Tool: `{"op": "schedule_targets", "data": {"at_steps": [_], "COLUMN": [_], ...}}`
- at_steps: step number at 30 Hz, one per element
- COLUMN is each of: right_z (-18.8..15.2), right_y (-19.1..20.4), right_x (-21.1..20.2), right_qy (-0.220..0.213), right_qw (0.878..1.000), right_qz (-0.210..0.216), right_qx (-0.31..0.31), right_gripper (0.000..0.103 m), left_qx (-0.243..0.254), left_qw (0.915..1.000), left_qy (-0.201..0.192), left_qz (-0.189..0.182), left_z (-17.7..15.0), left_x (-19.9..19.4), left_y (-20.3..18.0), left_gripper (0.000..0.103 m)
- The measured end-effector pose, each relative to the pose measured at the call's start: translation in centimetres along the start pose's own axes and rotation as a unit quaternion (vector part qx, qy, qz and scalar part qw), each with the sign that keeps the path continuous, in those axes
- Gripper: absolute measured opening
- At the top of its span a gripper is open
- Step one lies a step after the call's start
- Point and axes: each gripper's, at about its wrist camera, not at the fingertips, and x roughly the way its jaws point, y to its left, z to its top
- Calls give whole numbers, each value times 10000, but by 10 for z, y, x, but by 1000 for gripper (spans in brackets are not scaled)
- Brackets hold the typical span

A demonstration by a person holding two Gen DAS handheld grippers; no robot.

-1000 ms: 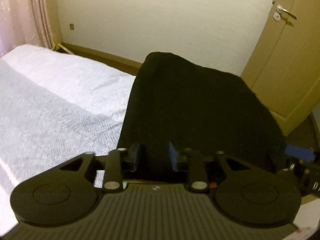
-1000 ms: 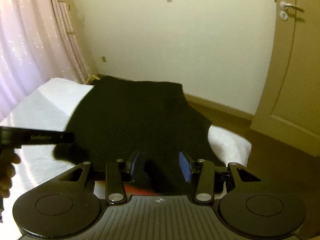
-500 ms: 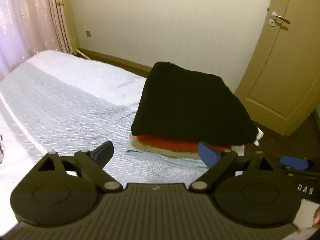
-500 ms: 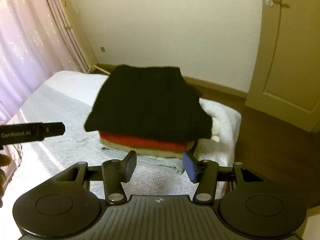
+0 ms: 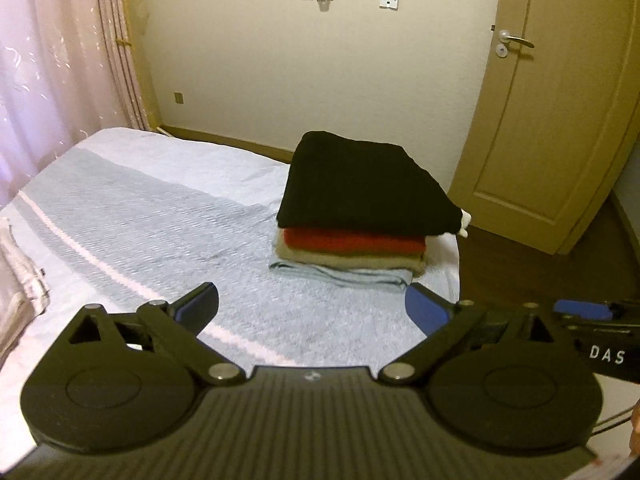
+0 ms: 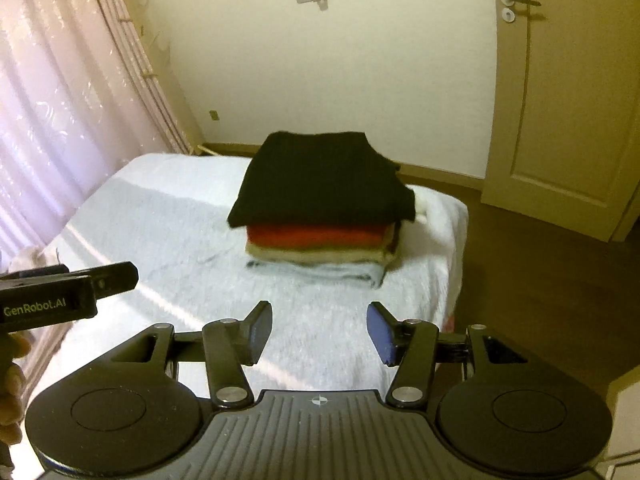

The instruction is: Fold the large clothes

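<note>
On the far left hangs a pink curtain [image 5: 48, 60]. A crumpled pale cloth [image 5: 18, 280] lies at the left edge of the bed [image 5: 140, 216], which has a white and light blue cover. The left gripper [image 5: 312, 306] is over the bed; its jaws are opening wide and nothing is between them. Further right, near the bed's far corner, sits a neat stack of folded clothes. The folded black garment [image 5: 360, 184] is on top. Under it lie a red one [image 5: 352, 240], a tan one [image 5: 348, 258] and a light blue one [image 5: 340, 274] at the bottom. The right gripper [image 6: 319, 332] is spread apart and pinches nothing. On the far right is a closed tan door [image 5: 548, 120].
</note>
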Motion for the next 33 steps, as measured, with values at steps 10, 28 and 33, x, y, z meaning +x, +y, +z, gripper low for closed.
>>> {"op": "schedule_targets", "data": {"at_steps": [10, 28, 33], "right_z": [-45, -64, -65], "right_y": [32, 51, 54], "right_x": [-62, -87, -88], "right_qy": [-91, -325, -336], "right_qw": [9998, 9991, 9990], "right_qz": [66, 36, 33], "right_qx": [-168, -265, -295], "right_gripper": [50, 50, 50], "left_qx": [19, 56, 50], "left_qw": [10000, 9998, 9998], "left_qy": [17, -114, -129], "left_qz": [-7, -154, -166], "left_z": [-46, -63, -64], "left_x": [-55, -86, -88], "left_y": [9, 18, 19], "left_gripper": [98, 98, 98]}}
